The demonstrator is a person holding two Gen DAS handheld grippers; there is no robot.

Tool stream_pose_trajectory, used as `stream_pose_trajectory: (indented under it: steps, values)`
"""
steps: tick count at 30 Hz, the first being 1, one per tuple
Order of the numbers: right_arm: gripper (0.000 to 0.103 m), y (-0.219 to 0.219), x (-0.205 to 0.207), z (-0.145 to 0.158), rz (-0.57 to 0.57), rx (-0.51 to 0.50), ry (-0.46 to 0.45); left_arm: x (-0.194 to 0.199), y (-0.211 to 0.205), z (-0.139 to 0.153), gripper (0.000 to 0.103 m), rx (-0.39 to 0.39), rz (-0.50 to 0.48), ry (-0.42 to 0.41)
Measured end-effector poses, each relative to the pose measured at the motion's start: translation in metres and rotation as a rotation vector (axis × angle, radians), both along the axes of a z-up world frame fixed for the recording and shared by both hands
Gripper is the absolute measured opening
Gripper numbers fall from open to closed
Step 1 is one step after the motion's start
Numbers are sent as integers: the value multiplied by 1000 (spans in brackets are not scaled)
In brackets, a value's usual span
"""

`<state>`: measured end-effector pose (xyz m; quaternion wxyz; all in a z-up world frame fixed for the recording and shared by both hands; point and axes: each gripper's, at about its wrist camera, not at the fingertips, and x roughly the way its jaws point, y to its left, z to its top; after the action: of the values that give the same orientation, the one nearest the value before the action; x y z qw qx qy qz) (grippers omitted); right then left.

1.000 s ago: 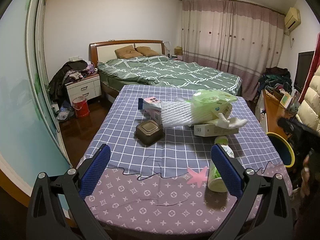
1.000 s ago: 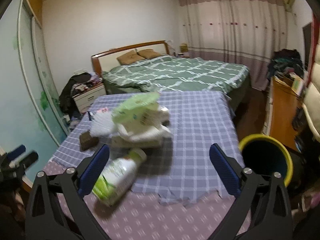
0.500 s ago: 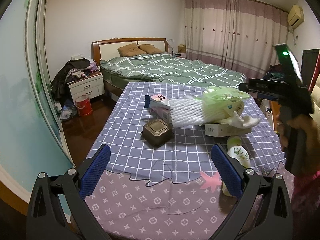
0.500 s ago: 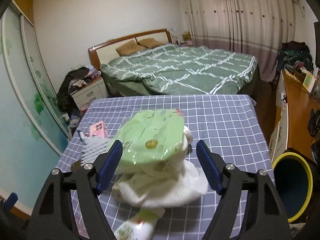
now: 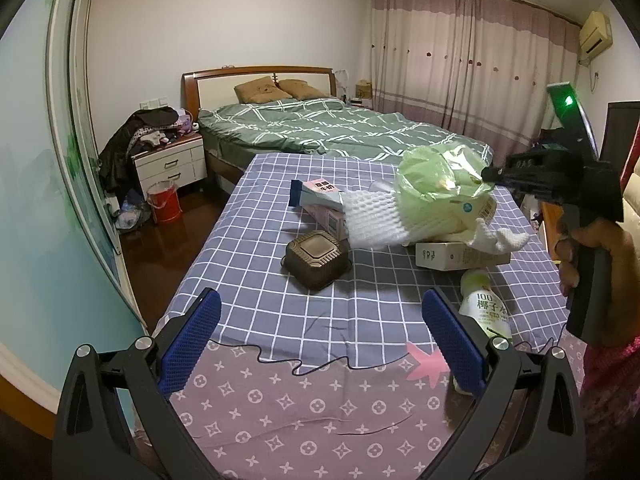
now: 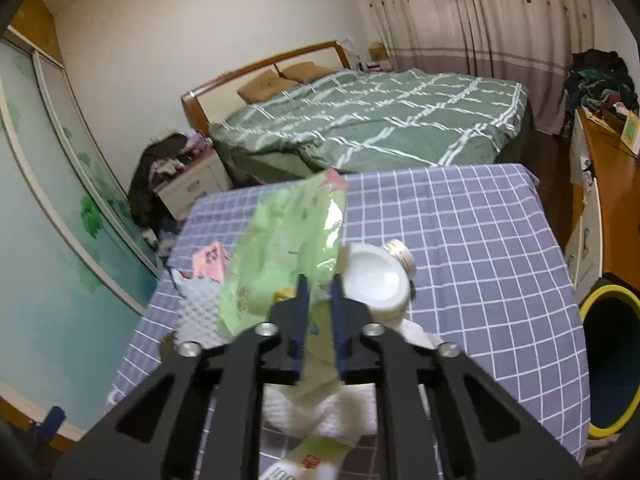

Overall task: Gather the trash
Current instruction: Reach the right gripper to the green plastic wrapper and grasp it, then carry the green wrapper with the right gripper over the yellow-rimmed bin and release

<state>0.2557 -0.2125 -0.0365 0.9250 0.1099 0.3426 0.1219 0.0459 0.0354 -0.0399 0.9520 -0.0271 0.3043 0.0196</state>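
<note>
Right wrist: R gripper [image 6: 318, 292] pinching green bag [image 6: 280, 248]

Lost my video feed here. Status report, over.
Right tool shut on crinkled green plastic bag. Left tool open, holding nothing. Yellow-rimmed bin to the right, path looks unblocked.

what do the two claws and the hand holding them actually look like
Both are matte black plastic frames with triangular cut-outs and silver screw heads. The left claw has blue textured pads; the right claw has blue pads too. Seen from the left wrist, the right one has a black pistol handle, a green-lit board on top, and a bare hand above pink patterned clothing.
</note>
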Motion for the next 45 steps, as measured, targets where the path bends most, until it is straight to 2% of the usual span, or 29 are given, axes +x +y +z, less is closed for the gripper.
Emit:
stream_pose_trajectory:
  steps: [12,15,20,27,31,39,42,45]
  values:
    - [3,-27,-47,63,5,67,-181,2,-10,1,99,12,-39,-1]
    - [3,-48,-66,77,-30,64,-229,2,-19,2,99,20,-69,-3]
    - [3,-105,-96,78,-179,14,-271,3,-40,0,99,24,-129,0]
    - [3,-212,-116,36,-453,-56,-194,10,-73,-14,99,14,-210,32]
    - [3,-254,-116,-2,-544,-98,-125,14,-91,-25,99,19,-236,52]
    - [4,-302,-95,-94,-621,-137,86,24,-120,-47,99,41,-265,110]
    - [6,-311,-93,-116,-637,-146,129,26,-125,-50,99,45,-270,124]
    - [7,-313,-91,-124,-647,-155,153,29,-130,-53,99,47,-277,133]
